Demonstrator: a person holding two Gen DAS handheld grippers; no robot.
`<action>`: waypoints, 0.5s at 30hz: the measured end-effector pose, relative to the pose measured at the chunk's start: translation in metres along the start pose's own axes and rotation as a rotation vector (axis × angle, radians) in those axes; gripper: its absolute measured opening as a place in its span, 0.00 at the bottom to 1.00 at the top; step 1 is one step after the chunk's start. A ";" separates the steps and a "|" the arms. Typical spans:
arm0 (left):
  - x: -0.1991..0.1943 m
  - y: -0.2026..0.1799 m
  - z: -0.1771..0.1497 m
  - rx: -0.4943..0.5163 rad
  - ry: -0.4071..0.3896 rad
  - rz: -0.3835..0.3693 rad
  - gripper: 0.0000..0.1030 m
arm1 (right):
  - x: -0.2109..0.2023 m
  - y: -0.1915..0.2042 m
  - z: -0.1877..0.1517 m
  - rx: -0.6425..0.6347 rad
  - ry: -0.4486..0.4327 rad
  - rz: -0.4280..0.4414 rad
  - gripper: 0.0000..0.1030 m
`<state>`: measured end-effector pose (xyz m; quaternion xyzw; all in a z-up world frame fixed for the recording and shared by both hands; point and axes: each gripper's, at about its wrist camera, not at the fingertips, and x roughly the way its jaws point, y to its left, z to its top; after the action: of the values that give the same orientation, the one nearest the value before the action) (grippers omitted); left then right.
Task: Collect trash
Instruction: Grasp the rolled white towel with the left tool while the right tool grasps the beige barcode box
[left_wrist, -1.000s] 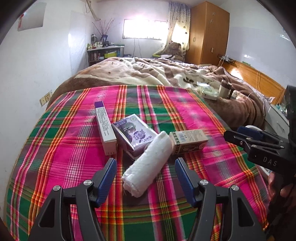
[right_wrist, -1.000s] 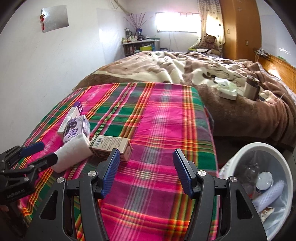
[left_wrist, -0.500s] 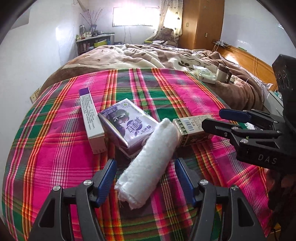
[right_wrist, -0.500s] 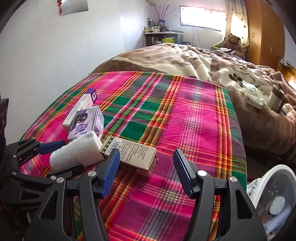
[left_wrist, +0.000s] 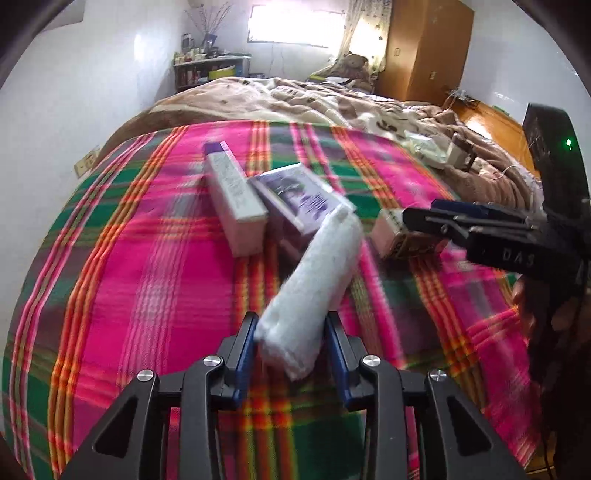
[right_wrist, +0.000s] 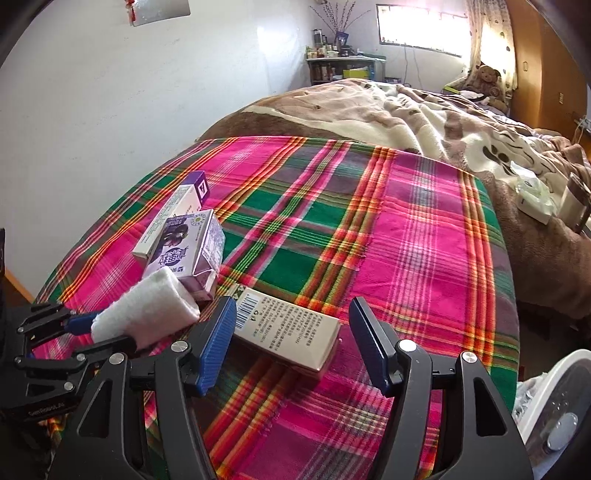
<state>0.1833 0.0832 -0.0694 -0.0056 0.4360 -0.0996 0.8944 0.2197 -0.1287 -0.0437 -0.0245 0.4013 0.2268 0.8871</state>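
Observation:
On the plaid cloth lie a white rolled cloth, a purple carton, a long white and purple box and a beige box. My left gripper is shut on the near end of the white roll; it also shows in the right wrist view, holding the roll. My right gripper is open, its fingers on either side of the beige box, and it shows in the left wrist view at that box.
A white trash bin with rubbish in it stands at the lower right, off the table edge. Behind the table is a bed with brown blankets, a white pack and a flask. A wall runs along the left.
My left gripper moved forward and closed on the near end of the white roll. My right gripper moved in so that its open fingers straddle the beige box.

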 end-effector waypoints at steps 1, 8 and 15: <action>-0.003 0.003 -0.004 -0.006 0.003 0.008 0.36 | 0.001 0.001 0.000 -0.007 0.002 0.004 0.63; -0.015 0.017 -0.004 -0.039 -0.016 0.034 0.35 | -0.002 0.013 -0.005 -0.081 0.023 0.062 0.63; -0.018 0.010 0.010 0.016 -0.055 0.009 0.56 | -0.009 0.018 -0.007 -0.165 0.037 0.030 0.63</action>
<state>0.1822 0.0951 -0.0501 0.0006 0.4104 -0.0988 0.9065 0.2023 -0.1173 -0.0395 -0.0959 0.3978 0.2717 0.8711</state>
